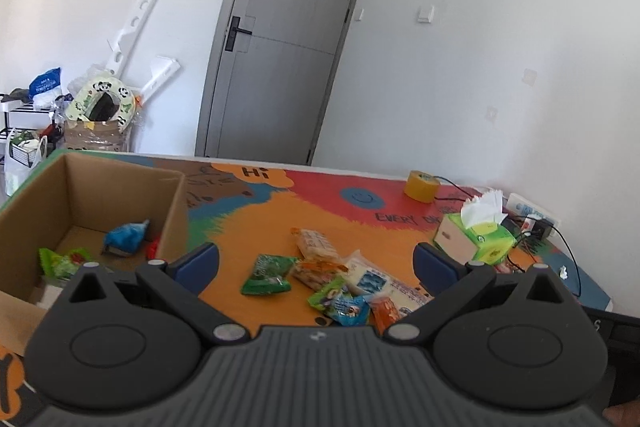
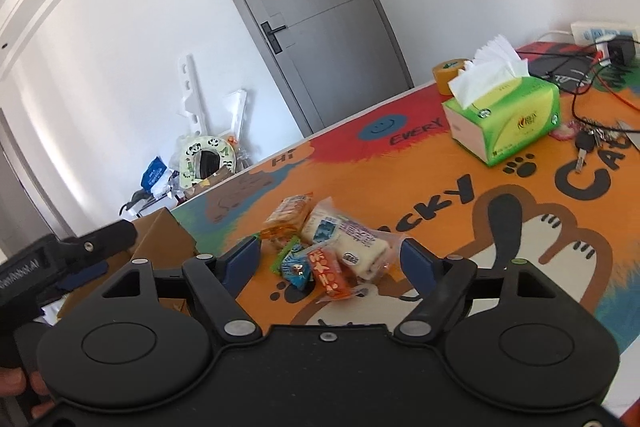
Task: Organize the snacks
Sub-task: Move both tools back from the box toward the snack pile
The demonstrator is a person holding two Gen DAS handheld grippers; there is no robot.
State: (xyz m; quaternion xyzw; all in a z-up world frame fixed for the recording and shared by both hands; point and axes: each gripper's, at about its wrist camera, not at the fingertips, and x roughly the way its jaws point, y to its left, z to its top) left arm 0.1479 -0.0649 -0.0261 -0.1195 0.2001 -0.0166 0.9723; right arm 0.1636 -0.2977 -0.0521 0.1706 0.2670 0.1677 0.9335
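Observation:
A heap of snack packets lies mid-table: a green packet (image 1: 266, 275), a clear cracker packet (image 1: 316, 245) (image 2: 288, 213), a long white packet (image 1: 372, 279) (image 2: 348, 239), a small blue-green packet (image 1: 340, 301) (image 2: 294, 263) and a small orange packet (image 2: 330, 273). The cardboard box (image 1: 80, 187) (image 2: 160, 239) on the left holds a blue packet (image 1: 126, 237) and a green packet (image 1: 60, 263). My left gripper (image 1: 316, 267) hovers open, short of the heap and next to the box. My right gripper (image 2: 330, 261) is open, close before the heap, its pads touching nothing.
On the colourful printed table (image 1: 248, 227) (image 2: 400, 187) stand a green tissue box (image 1: 476, 239) (image 2: 508, 119) and a yellow tape roll (image 1: 420, 187) (image 2: 450, 75). Keys (image 2: 588, 143), cables and a power strip (image 2: 600, 33) lie at the right. A grey door and floor clutter lie beyond.

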